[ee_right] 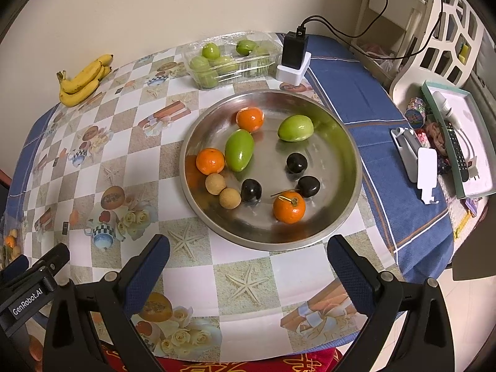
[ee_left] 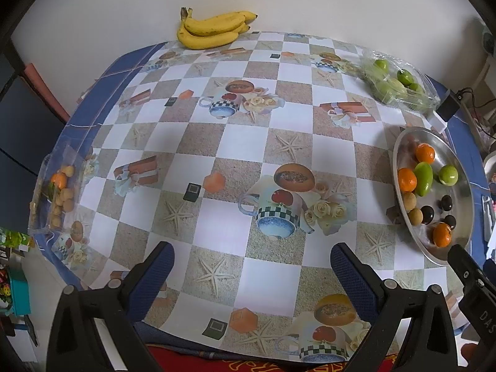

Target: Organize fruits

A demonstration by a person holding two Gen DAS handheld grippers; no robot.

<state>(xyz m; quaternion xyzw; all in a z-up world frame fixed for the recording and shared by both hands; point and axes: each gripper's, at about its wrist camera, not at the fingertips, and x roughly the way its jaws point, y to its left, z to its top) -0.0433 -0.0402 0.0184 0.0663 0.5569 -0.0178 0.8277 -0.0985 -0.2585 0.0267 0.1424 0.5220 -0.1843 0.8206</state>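
Observation:
A round steel tray (ee_right: 347, 155) holds three oranges (ee_right: 289, 206), two green fruits (ee_right: 239, 150), three dark cherries (ee_right: 251, 190) and two tan longans (ee_right: 230, 198). It also shows at the right of the left wrist view (ee_left: 465, 198). A banana bunch (ee_left: 212, 29) lies at the far edge, also in the right wrist view (ee_right: 83, 80). A clear box of green fruits (ee_right: 229, 59) stands behind the tray. My right gripper (ee_right: 248, 254) is open and empty just short of the tray. My left gripper (ee_left: 252, 262) is open and empty over the bare tablecloth.
A clear box with small fruits (ee_left: 60, 192) sits at the table's left edge. A black charger on a white base (ee_right: 293, 59) stands behind the tray. A side shelf with a remote (ee_right: 457, 152) and clutter is at the right. The wall backs the table.

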